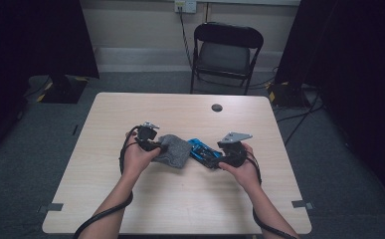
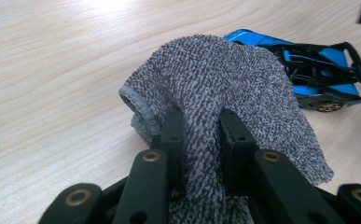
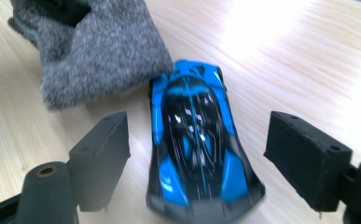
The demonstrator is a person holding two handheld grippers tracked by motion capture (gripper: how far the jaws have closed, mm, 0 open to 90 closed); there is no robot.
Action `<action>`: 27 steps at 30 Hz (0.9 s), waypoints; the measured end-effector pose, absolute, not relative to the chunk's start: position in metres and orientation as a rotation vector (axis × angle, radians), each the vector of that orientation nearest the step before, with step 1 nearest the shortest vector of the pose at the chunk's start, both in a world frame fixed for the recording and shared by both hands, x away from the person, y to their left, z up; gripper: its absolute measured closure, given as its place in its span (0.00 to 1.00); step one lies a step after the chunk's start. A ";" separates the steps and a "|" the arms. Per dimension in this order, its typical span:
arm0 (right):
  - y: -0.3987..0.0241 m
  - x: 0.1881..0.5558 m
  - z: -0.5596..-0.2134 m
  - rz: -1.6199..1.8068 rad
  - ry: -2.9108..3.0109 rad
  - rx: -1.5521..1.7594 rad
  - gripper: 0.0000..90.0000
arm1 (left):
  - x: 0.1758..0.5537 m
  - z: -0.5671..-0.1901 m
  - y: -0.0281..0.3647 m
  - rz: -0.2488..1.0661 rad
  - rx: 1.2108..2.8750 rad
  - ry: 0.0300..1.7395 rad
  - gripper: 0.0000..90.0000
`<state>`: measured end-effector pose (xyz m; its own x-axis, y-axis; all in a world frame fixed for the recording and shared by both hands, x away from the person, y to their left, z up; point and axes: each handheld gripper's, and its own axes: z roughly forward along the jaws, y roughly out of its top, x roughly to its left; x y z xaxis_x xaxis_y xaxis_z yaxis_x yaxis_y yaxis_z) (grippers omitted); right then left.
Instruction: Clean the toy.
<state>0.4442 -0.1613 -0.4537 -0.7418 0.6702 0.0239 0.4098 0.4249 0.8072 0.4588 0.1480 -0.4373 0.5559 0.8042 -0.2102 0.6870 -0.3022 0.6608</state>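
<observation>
Your left claw point(image 2: 201, 135) clamped the grey cloth point(image 2: 225, 88) at mid-frame of the high view. Your right claw point(image 3: 215, 163) stood open astride the blue toy car point(image 3: 197, 140), untouched on the worktop point(image 1: 180, 199).

Dim room, tabletop glare (blurred close-ups)

The left gripper point(image 2: 201, 135) rises from six o'clock, its two black jaws pinched tight on a fold of grey knit cloth point(image 2: 225, 79). The cloth bulges up toward twelve o'clock and drapes down to five o'clock, with a rolled hem at nine o'clock. A blue toy car point(image 2: 318, 70) lies on the pale wooden table point(image 2: 52, 70) at two o'clock, touching the cloth's edge.
</observation>
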 end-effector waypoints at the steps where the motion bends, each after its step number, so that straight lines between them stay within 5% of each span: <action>1: -0.158 0.446 -0.453 1.222 2.385 0.935 0.26 | 0.458 -0.437 0.148 0.198 2.070 1.188 0.83; 7: -0.148 0.458 -0.461 1.211 2.388 0.962 0.39 | 0.446 -0.441 0.147 0.173 2.096 1.150 0.83; 27: -0.130 0.471 -0.476 1.099 2.452 0.935 0.47 | 0.416 -0.454 0.123 0.080 2.142 1.015 0.83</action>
<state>0.4707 -0.1302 -0.4764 -0.7450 0.6671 -0.0034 0.4414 0.4968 0.7472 0.4157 0.1226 -0.4539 0.6836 0.6872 -0.2457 0.6405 -0.4036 0.6533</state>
